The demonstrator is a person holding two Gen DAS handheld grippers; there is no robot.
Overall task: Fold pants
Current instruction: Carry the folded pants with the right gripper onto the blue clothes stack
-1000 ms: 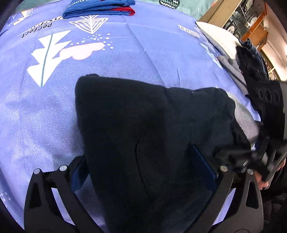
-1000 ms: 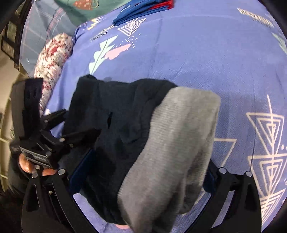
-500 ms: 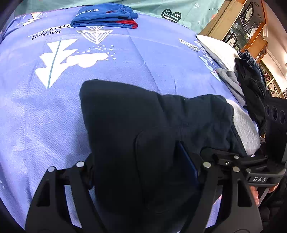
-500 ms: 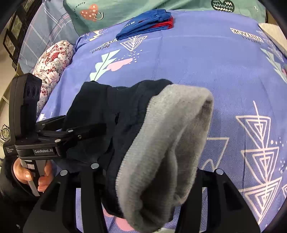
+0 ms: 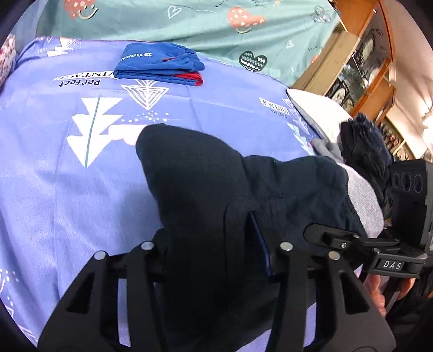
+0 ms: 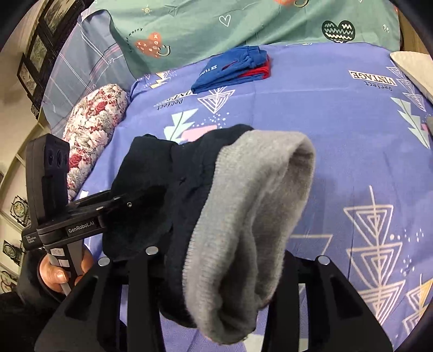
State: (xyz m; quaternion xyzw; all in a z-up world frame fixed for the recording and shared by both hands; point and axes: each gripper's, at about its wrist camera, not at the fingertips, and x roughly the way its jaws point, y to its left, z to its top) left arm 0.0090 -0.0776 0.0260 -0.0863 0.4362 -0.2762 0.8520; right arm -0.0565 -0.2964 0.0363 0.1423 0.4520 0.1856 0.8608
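Now the left hand-held gripper (image 5: 216, 257) is clamped on a bundle of the dark pants (image 5: 205, 189), and the right hand-held gripper (image 6: 216, 265) is clamped on their grey waistband (image 6: 251, 216). Both hold the pants lifted above the bed (image 5: 54, 168), near its front edge. Folded blue shorts (image 5: 159, 63) lie near the far edge, in front of a green pillow (image 5: 189, 24); other clothes (image 5: 362, 146) are piled at the right edge.

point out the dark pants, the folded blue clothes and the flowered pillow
dark pants (image 5: 200, 173), left wrist view, on the black fabric
folded blue clothes (image 5: 151, 63), left wrist view, top layer
flowered pillow (image 6: 94, 127), right wrist view, its middle
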